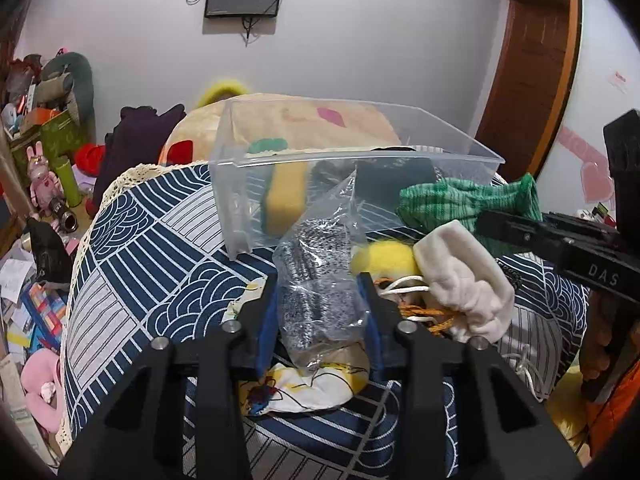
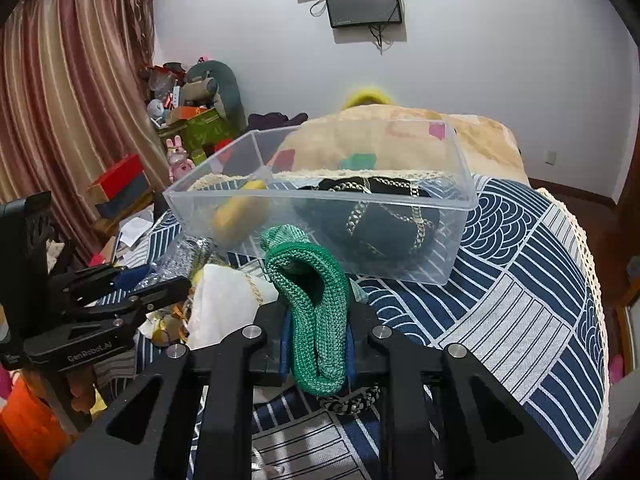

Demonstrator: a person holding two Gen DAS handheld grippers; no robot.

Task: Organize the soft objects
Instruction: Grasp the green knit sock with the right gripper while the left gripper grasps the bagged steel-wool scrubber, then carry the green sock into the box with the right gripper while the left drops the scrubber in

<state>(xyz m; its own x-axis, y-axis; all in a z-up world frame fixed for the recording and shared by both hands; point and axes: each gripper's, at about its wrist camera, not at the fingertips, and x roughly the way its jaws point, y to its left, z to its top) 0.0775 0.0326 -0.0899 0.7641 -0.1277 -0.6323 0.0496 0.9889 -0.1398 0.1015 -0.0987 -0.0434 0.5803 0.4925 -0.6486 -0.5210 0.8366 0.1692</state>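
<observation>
A clear plastic bin (image 1: pixel 400 152) (image 2: pixel 460 208) stands on the blue-and-white patterned cloth (image 1: pixel 132 240). It holds a yellow sponge (image 1: pixel 284 196) and a dark pouch with a gold chain (image 2: pixel 372 216). My left gripper (image 1: pixel 320 280) is shut on a clear bag of grey knit fabric (image 1: pixel 316 280), held above the cloth. My right gripper (image 2: pixel 318 316) is shut on a green knitted piece (image 2: pixel 316 308), just in front of the bin. A white soft item (image 1: pixel 464 280), a yellow ball (image 1: pixel 384 260) and cords lie between the grippers.
A printed fabric pouch (image 1: pixel 312 388) lies under the left gripper. A beige blanket (image 2: pixel 400 140) is heaped behind the bin. Clutter, boxes and toys (image 1: pixel 44 152) fill the floor at left. Curtains (image 2: pixel 60 100) hang at left; a screen (image 2: pixel 360 0) is on the wall.
</observation>
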